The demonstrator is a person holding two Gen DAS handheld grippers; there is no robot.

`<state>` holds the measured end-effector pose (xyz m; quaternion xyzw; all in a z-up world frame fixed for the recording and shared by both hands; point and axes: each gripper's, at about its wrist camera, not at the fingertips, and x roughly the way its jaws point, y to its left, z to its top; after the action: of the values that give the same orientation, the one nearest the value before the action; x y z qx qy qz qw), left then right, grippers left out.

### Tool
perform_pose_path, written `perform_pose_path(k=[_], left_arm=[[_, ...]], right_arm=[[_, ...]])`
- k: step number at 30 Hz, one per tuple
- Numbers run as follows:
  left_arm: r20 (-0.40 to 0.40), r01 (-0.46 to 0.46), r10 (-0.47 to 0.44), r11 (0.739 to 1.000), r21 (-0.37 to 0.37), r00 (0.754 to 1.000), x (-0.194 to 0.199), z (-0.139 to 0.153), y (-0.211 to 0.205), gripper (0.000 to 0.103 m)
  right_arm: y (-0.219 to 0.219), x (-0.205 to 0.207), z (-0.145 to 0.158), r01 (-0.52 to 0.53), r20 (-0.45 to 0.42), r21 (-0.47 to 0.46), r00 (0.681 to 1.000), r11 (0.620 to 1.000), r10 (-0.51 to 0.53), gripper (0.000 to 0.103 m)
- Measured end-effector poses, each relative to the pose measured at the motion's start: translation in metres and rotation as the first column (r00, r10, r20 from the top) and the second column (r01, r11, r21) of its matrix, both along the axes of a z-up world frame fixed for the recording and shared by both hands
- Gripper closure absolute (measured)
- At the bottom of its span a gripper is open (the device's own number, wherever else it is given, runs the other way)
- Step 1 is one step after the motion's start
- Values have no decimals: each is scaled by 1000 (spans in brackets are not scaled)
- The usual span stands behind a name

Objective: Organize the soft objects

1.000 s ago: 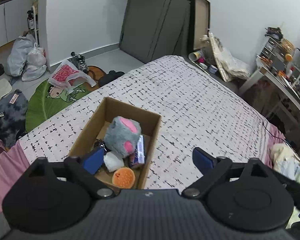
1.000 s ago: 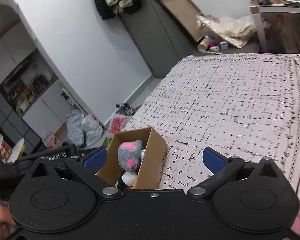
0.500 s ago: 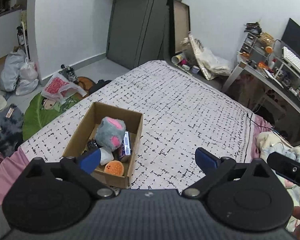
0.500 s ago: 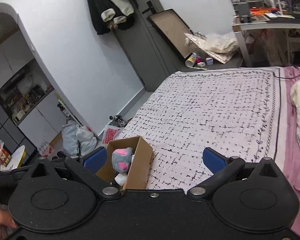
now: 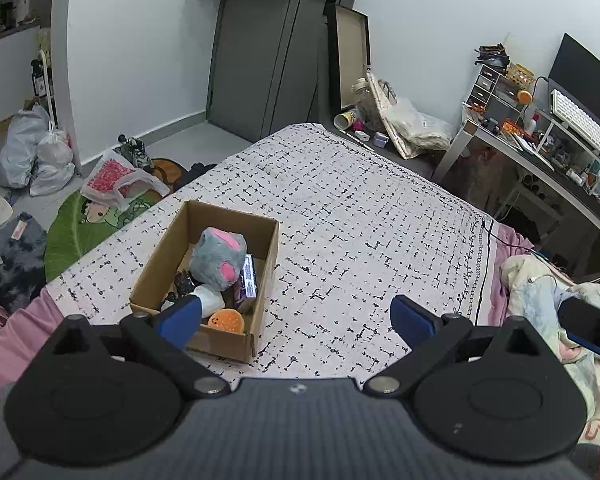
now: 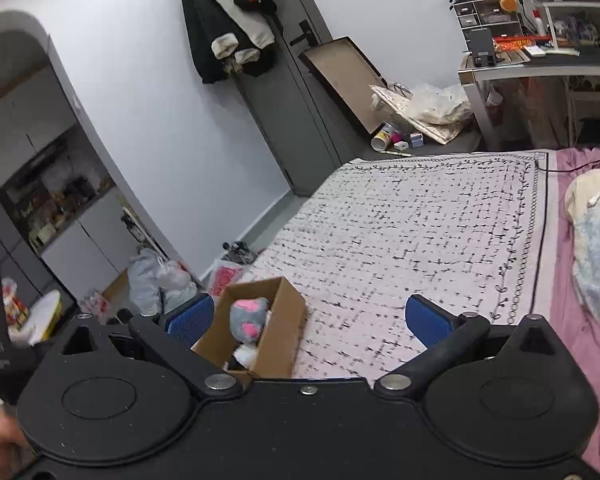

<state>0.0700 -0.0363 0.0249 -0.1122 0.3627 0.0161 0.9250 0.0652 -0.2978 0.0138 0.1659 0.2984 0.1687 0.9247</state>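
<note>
Box (image 5: 265, 254) on bed (image 5: 360, 216): right view hides contents below plush (image 6: 247, 316); left view shows orange ball (image 5: 227, 321). Left claw (image 5: 296, 316), right claw (image 6: 308, 318) both agape, empty.

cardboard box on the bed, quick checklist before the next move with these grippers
1. Left gripper open, nothing held: ok.
2. Right gripper open, nothing held: ok.
3. Cardboard box upright on the patterned bedspread: ok.
4. Grey plush and orange ball inside the box: ok.
5. Loose soft objects left on the bedspread: none seen, ok.
6. Items under the plush settled: cannot tell.
</note>
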Motion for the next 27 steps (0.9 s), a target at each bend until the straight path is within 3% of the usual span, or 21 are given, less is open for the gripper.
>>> perform_pose_path(k=[10, 27], left_arm=[[-17, 46, -45, 997, 55, 999, -7, -4, -7, 3], [-52, 37, -32, 994, 100, 998, -15, -13, 4, 3]], right_arm=[[-12, -10, -23, 3, -37, 14, 999, 1000, -2, 0], [-1, -14, -27, -89, -84, -20, 993, 996, 87, 0]])
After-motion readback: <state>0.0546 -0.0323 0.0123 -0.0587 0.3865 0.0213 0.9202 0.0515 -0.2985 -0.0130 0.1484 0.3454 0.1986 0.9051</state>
